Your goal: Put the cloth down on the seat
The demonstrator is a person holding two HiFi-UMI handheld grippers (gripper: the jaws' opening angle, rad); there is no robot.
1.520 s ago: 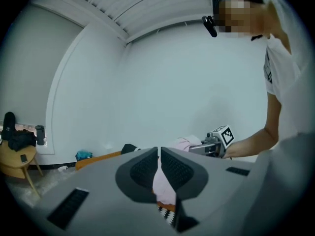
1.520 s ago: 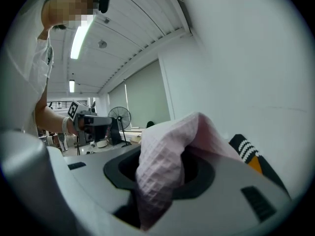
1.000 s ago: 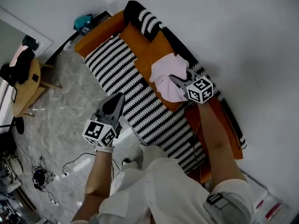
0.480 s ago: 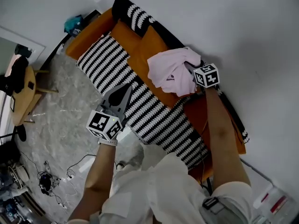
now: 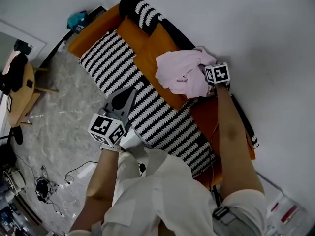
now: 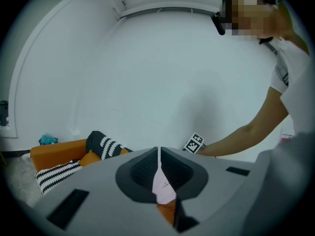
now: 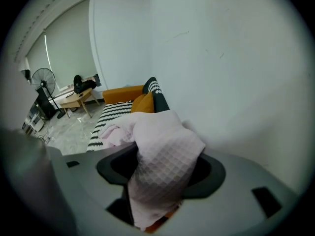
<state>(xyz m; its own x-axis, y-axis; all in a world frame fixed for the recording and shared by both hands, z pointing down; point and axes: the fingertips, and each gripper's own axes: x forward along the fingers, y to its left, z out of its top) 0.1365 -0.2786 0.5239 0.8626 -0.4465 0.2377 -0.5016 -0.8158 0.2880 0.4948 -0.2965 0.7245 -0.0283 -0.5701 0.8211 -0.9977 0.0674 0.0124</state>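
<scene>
Step in hand: judged to be the letting-go of the cloth (image 5: 183, 75) over the sofa (image 5: 98, 31).
Right gripper (image 5: 204, 77): upper right of centre in the head view. Its jaws are opening and already stand wide, with the cloth draped loosely between them rather than pinched.
Left gripper (image 5: 129, 93): centre left of the head view, over the striped seat (image 5: 118, 75). Its jaws are drawn together with nothing in them.
Cloth, place: upper centre of the head view, bunched over the orange back cushion (image 5: 150, 53) close to the white wall (image 5: 266, 43). It is not on the striped seat, and whether it rests on the cushion cannot be told.
Cloth, look: pale pink with a small diamond waffle weave, limp and crumpled in loose folds. One lobe hangs through the right gripper's jaws.
Next move: judged to call for drawing the right gripper back clear of the folds, so the cloth slips free without snagging and settles lower left, on the seat.
</scene>
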